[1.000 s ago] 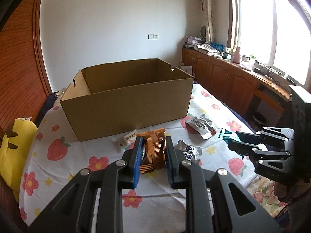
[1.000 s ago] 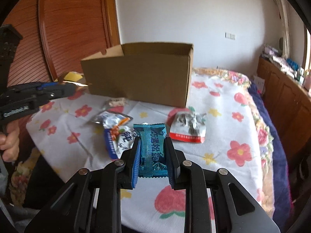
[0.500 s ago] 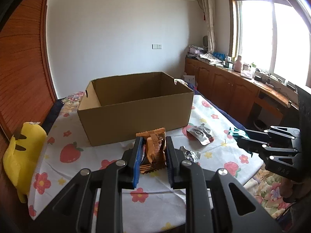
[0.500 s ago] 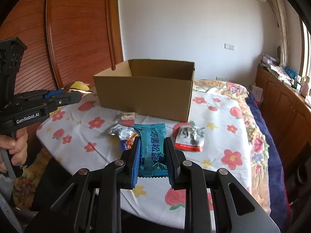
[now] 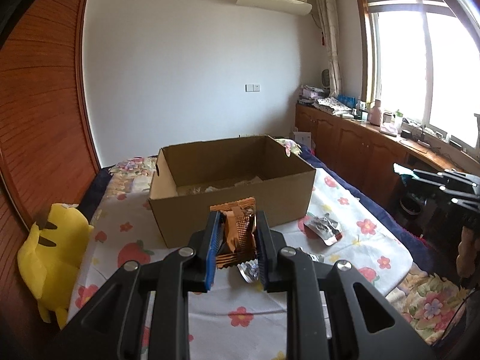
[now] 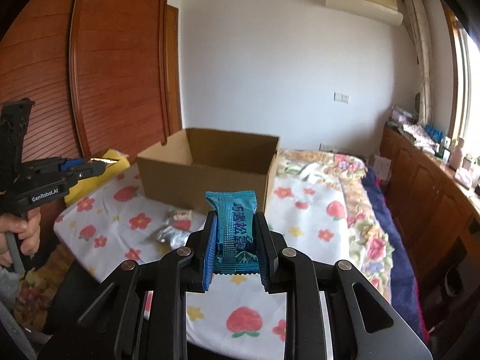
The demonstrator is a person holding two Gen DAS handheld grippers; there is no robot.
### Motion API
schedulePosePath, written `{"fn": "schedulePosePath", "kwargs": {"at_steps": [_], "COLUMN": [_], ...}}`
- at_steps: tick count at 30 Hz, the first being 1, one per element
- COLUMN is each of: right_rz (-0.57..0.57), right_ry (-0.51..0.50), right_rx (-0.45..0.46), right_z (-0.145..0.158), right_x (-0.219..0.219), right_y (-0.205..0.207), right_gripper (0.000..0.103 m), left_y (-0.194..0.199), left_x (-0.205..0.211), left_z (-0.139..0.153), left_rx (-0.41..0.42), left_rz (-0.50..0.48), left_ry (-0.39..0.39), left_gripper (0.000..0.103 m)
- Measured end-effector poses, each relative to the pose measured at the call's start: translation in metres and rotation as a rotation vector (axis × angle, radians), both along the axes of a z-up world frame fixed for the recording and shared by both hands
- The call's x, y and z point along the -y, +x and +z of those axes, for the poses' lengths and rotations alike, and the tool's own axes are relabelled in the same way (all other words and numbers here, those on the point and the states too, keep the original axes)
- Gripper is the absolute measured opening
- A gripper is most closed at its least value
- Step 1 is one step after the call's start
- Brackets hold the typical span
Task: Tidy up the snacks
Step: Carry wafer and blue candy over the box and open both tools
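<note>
**Both grippers clamped on snack packets above the table**

The left gripper (image 5: 237, 240) is clenched on an orange snack packet (image 5: 238, 234), which stands upright between the two pads — its crimped top edge pokes out above the fingertips and its lower edge hangs below them. The packet is off the flowered tablecloth (image 5: 345, 198), held in front of the near wall of the open cardboard box (image 5: 234, 207).

The right gripper (image 6: 235, 240) is likewise squeezed shut on a teal snack packet (image 6: 232, 228), upright, gripped by its long sides — the top seam rises clear of the pads and the bottom seam shows beneath them. It too is in the air, with the box beyond it.

Loose on the tablecloth lie a silver packet with a red edge (image 5: 322, 228), right of the box's front corner, and a crumpled silver wrapper (image 5: 249, 271) just under the left gripper. From the right wrist view a small white packet (image 6: 180, 216) sits near the box's front wall. A yellow plush toy (image 5: 51, 258) rests at the table's left edge. Inside the box some pale wrappers are visible on the floor.
</note>
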State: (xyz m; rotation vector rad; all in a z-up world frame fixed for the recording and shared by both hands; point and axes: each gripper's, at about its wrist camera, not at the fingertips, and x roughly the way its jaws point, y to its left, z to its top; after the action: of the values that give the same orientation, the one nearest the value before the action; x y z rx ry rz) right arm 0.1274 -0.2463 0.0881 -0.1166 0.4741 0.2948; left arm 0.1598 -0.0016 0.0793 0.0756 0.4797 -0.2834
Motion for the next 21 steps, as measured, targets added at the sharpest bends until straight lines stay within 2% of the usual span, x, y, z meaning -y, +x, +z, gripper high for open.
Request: {"fn": "schedulePosePath", "kwargs": {"at_steps": [10,21], "right_rz": [0.041,0.114], "right_ry": [-0.025,-0.066], "right_rx": [0.061,0.08], "right_z": [0.03,0.042], "right_x": [-0.015,-0.051], "right_y": [0.003,0.03], "right_gripper": [0.022,0.022], "left_y": [0.01,0.045], "left_x": [-0.002,0.007], "left_z": [0.011,0.021], "left_rx": [0.032,0.051], "left_rz": [-0.002,-0.022], "left_ry": [0.001,0.027], "left_gripper": [0.02,0.02]}}
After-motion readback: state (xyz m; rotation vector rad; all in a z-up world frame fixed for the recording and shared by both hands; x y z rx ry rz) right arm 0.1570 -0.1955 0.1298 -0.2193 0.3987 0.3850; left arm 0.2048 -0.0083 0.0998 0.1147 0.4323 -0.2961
